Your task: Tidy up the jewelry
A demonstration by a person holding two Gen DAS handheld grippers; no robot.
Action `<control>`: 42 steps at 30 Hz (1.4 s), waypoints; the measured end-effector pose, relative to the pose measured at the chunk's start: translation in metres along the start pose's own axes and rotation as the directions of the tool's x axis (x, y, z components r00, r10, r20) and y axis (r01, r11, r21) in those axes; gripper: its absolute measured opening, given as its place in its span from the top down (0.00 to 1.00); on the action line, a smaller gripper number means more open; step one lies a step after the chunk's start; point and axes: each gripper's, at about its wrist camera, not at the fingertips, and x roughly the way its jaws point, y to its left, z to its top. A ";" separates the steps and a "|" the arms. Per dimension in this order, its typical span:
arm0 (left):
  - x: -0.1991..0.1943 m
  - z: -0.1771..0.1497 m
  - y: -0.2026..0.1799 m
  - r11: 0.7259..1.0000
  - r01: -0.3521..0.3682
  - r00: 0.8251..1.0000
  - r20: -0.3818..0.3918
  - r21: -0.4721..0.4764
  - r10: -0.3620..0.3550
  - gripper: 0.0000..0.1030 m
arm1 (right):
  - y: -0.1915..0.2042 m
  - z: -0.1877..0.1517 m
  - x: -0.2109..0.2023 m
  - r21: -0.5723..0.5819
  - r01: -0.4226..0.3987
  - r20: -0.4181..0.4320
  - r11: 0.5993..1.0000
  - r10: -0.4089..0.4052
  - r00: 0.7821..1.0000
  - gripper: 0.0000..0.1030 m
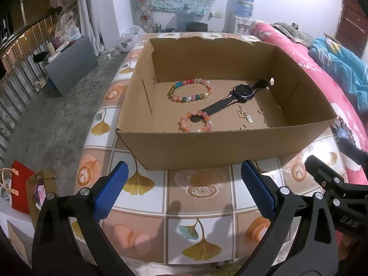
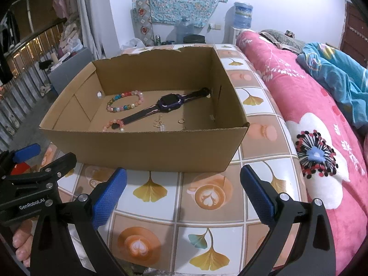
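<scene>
An open cardboard box (image 1: 207, 147) (image 2: 142, 151) stands on the patterned table. Inside lie a multicoloured bead bracelet (image 1: 191, 90) (image 2: 125, 101), a pink bead bracelet (image 1: 196, 121) (image 2: 113, 125), a dark purple watch (image 1: 232, 99) (image 2: 165, 107), a gold charm with a tag (image 1: 245, 115) (image 2: 159, 124) and small gold rings (image 1: 260, 110) (image 2: 181, 121). My left gripper (image 1: 184, 174) is open and empty, in front of the box's near wall. My right gripper (image 2: 182, 179) is open and empty, also in front of the box.
The table (image 1: 197, 209) (image 2: 207, 207) has a tile-pattern cloth. A pink floral blanket (image 2: 310, 115) lies to the right. The floor, a grey panel (image 1: 71, 64) and gift bags (image 1: 20, 191) are to the left. My right gripper shows in the left wrist view (image 1: 331, 184).
</scene>
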 end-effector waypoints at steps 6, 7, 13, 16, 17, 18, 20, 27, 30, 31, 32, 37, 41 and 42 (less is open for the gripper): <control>0.000 0.000 0.000 1.000 0.000 1.000 0.001 0.004 0.000 0.08 | 0.000 0.000 0.000 0.000 0.003 -0.001 1.000 -0.003 1.000 0.07; 0.000 0.000 0.001 1.000 0.000 1.000 0.000 0.003 0.000 0.08 | 0.000 0.000 0.000 0.001 0.002 -0.001 1.000 -0.002 1.000 0.07; 0.000 0.000 0.000 1.000 0.000 1.000 -0.002 0.002 0.000 0.08 | 0.000 0.001 0.000 0.002 0.004 -0.002 1.000 -0.004 1.000 0.07; 0.000 0.000 0.000 1.000 -0.002 1.000 -0.001 0.003 0.002 0.08 | -0.002 0.000 0.000 0.003 0.005 -0.003 1.000 -0.005 1.000 0.07; 0.000 0.000 0.000 1.000 -0.005 1.000 0.000 0.003 0.005 0.08 | -0.003 0.000 0.000 0.003 0.004 -0.004 1.000 -0.004 1.000 0.07; 0.000 0.001 0.001 1.000 -0.005 1.000 -0.001 0.004 0.005 0.08 | -0.004 0.000 -0.001 0.003 0.003 -0.005 1.000 -0.003 1.000 0.07; 0.000 0.001 0.001 1.000 -0.002 1.000 -0.001 0.003 0.002 0.08 | -0.004 0.001 -0.001 0.002 0.003 -0.005 1.000 -0.003 1.000 0.07; 0.000 0.001 0.001 1.000 -0.003 1.000 -0.001 0.004 0.003 0.08 | -0.004 0.000 -0.001 0.004 0.004 -0.007 1.000 -0.004 1.000 0.07; 0.000 0.001 0.001 1.000 -0.004 1.000 -0.002 0.005 0.004 0.08 | -0.003 0.000 0.000 0.003 0.004 -0.007 1.000 -0.004 1.000 0.07; 0.000 0.001 0.001 1.000 -0.004 1.000 -0.002 0.005 0.004 0.08 | -0.004 0.000 0.000 0.003 0.003 -0.007 1.000 -0.003 1.000 0.07; 0.000 0.001 0.001 1.000 -0.004 1.000 -0.002 0.004 0.004 0.08 | -0.004 0.000 0.000 0.003 0.002 -0.007 1.000 -0.002 1.000 0.07; 0.000 0.001 0.001 1.000 -0.003 1.000 -0.002 0.003 0.003 0.08 | -0.004 0.001 0.000 0.003 0.003 -0.008 1.000 -0.003 1.000 0.07; 0.000 0.001 0.001 1.000 -0.002 1.000 -0.002 0.003 0.002 0.08 | -0.004 0.000 0.001 0.002 0.003 -0.010 1.000 -0.003 1.000 0.07; 0.000 0.001 0.001 1.000 -0.002 1.000 -0.003 0.003 0.002 0.08 | -0.004 -0.001 0.001 0.001 0.003 -0.010 1.000 -0.003 1.000 0.07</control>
